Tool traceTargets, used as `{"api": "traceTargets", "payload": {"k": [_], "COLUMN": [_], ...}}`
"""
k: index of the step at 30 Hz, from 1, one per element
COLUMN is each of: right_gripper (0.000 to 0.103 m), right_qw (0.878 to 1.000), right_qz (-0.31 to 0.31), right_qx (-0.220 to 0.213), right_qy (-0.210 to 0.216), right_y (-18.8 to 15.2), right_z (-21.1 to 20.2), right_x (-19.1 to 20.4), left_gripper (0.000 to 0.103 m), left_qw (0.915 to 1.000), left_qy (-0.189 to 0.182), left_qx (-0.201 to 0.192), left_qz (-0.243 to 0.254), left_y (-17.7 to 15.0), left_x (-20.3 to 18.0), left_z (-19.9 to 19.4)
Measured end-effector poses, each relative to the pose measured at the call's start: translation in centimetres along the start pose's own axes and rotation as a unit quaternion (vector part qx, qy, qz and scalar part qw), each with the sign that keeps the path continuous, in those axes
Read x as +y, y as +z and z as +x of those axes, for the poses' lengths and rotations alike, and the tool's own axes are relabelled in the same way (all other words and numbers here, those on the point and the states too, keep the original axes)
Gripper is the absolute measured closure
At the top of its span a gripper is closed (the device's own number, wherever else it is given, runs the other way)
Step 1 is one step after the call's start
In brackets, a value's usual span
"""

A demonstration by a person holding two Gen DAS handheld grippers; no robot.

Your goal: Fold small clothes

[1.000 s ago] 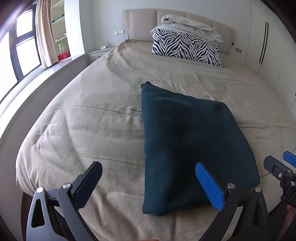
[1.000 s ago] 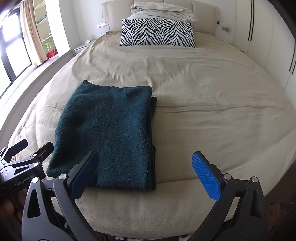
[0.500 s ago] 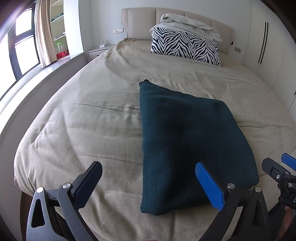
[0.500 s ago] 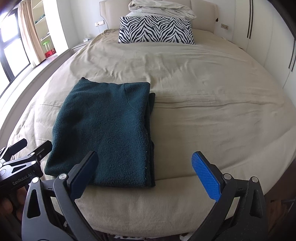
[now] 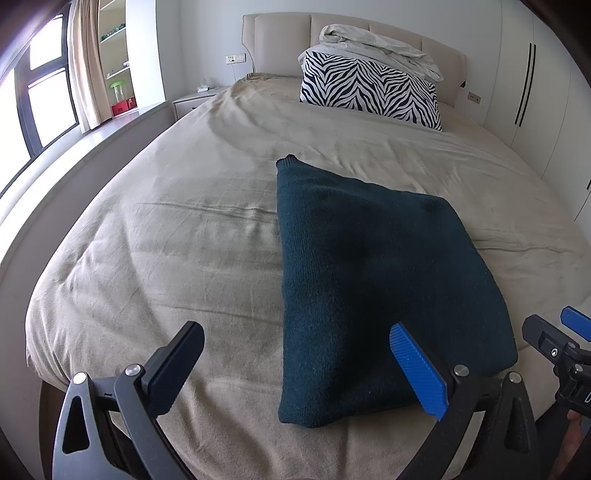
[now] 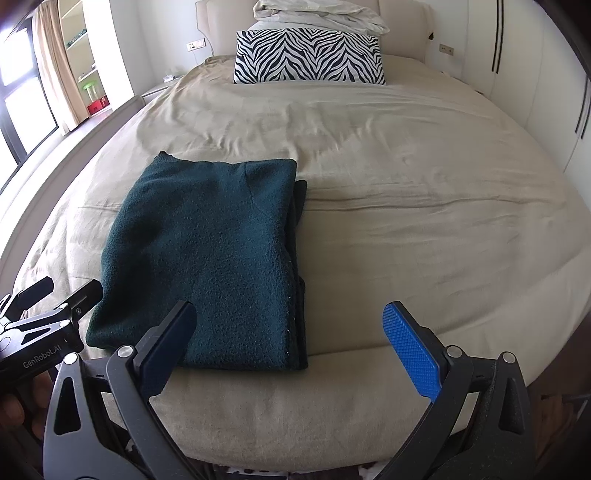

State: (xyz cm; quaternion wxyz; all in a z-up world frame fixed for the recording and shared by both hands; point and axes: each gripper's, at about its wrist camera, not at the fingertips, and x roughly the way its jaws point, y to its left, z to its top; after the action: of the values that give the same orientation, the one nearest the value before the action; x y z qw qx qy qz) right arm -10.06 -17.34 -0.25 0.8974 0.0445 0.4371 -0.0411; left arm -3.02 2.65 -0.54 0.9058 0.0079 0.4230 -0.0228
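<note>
Sweater: 1 dark green sweater [image 6: 207,254] lies flat on the bed [image 6: 406,221]. It sits near the foot edge of the bed and looks folded into a neat block.
How it feels: It looks soft, thick and fuzzy. It is likely light and floppy, so it will bend and sag when lifted.
Slippery or not: Probably not; the fuzzy cloth should catch on the pads.
Where to grab: I think the best spot is a corner by the foot edge of the bed, pinching all the layers at once so they do not slide apart.
Left gripper [image 5: 295,363]: wide open, holding nothing, low by the foot edge of the bed.
Right gripper [image 6: 291,332]: wide open, holding nothing too.
Count: 1 sweater, 2 grippers, 1 zebra pillow [image 6: 308,55] at the head of the bed, 1 bunched pale blanket [image 6: 321,14] on top of it.
</note>
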Motion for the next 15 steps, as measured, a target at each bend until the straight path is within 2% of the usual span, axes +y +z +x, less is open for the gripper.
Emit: {"api": "traceTargets", "payload": {"k": [15], "right_gripper": [0.0], "right_qw": [1.0], "right_qz": [0.0], "right_qx": [0.0], "right_qy": [0.0], "right_y": [-0.01], "right_z": [-0.01], "right_x": [-0.03], "left_gripper": [0.0], "left_qw": [1.0], "left_qy": [0.0], "left_qx": [0.002], "left_qz": [0.001], "left_y": [-0.1], "left_x": [-0.06], "left_z": [0.1]}}
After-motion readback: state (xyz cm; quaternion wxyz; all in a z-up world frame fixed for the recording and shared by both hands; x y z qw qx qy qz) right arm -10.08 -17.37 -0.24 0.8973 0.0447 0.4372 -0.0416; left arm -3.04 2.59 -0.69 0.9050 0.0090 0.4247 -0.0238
